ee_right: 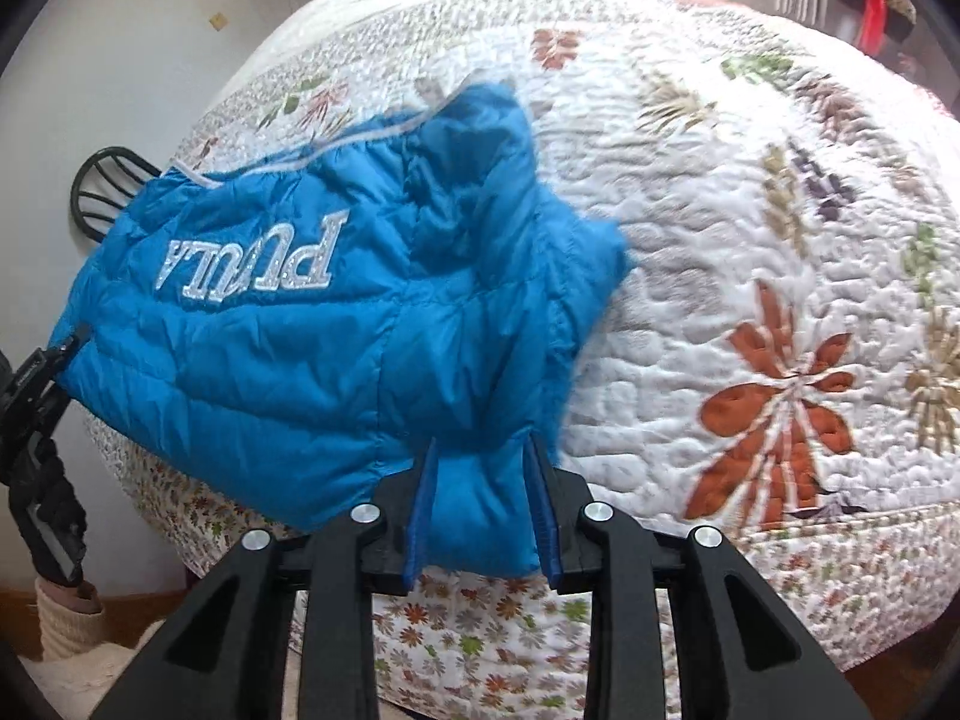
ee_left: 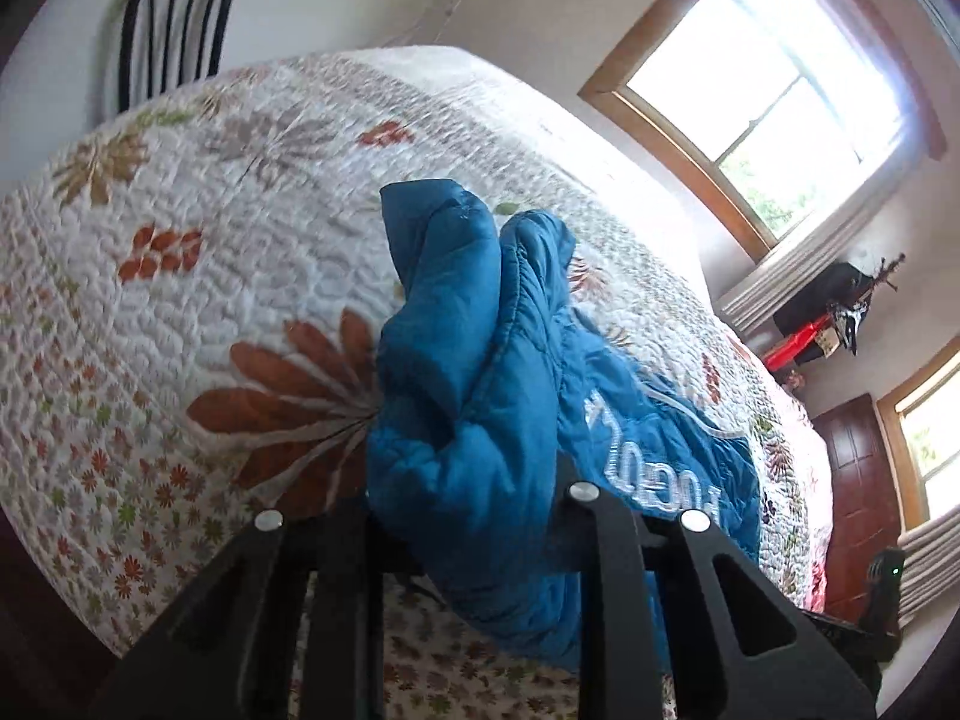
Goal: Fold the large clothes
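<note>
A blue padded jacket [ee_right: 288, 336] with white lettering hangs between my two grippers above the flowered quilt of the bed [ee_right: 750, 228]. My right gripper [ee_right: 480, 492] is shut on a bunched edge of the jacket, between its blue pads [ee_right: 540, 504]. My left gripper [ee_left: 468, 516] is shut on the jacket's other side [ee_left: 480, 360], and the fabric hides its fingertips. The left gripper also shows at the left edge of the right wrist view [ee_right: 36, 384], clamped on the jacket's corner. Part of the jacket is folded over itself and slack.
The bed's near edge drops to a flowered skirt [ee_right: 480, 630]. A black chair [ee_left: 174, 18] stands behind the bed by the white wall. Windows [ee_left: 768, 90], a dark wooden door [ee_left: 858, 510] and a dark shelf with red things [ee_left: 822, 324] are on the right.
</note>
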A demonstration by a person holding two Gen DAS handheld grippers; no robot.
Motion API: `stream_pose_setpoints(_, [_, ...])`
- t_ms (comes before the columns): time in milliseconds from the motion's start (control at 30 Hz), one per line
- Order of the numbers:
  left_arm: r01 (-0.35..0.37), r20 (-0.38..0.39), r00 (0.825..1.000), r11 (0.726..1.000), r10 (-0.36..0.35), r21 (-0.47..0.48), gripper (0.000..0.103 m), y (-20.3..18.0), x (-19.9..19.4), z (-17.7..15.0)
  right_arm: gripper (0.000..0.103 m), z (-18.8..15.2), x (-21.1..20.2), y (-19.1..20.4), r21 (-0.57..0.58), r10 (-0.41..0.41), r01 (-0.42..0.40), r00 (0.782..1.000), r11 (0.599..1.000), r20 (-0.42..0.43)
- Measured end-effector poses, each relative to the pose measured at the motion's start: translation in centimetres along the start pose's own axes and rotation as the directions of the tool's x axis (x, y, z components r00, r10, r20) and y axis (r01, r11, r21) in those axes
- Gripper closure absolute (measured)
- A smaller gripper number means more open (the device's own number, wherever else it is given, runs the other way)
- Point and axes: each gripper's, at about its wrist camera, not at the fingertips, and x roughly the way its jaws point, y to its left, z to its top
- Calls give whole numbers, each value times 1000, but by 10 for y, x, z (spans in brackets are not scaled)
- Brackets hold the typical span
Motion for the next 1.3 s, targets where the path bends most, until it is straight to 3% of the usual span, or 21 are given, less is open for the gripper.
stream_pose_setpoints(67, [10,21,1000,995,-12,97,83,-39,-10,4,72,-4,-23,-12,29,-31,31,999,999,29])
stream_pose_setpoints(133, [-15,26,1000,973,9,229,82,-88,-13,2,68,-7,-41,-20,52,-69,66,996,996,48])
stream_pose_setpoints(333, [17,-72,997,896,16,443,79,-188,22,-31,67,-10,-81,-33,87,-75,67,992,994,99])
stream_pose_setpoints(433, [36,-141,989,856,44,516,74,-216,53,-59,65,-12,-88,-35,104,-85,74,991,992,106])
stream_pose_setpoints(567, [28,-229,964,804,135,595,68,-237,105,-103,65,-16,-83,-39,130,-79,68,994,989,80])
stream_pose_setpoints(667, [-10,-210,958,756,194,654,55,-247,130,-129,65,-17,-82,-36,123,-78,70,995,990,64])
stream_pose_setpoints(800, [-85,-151,949,686,276,722,51,-253,153,-151,65,-18,-75,-31,113,-81,76,996,991,45])
stream_pose_setpoints(833, [-94,-138,950,679,279,728,51,-253,155,-154,65,-18,-72,-30,112,-79,74,996,991,38])
stream_pose_setpoints(1167, [-70,-165,953,710,256,701,51,-248,151,-145,65,-18,-43,-23,100,-71,72,997,992,-18])
stream_pose_setpoints(1300, [-27,-216,949,741,230,670,51,-245,140,-136,63,-12,-42,-19,76,-75,76,997,994,-15])
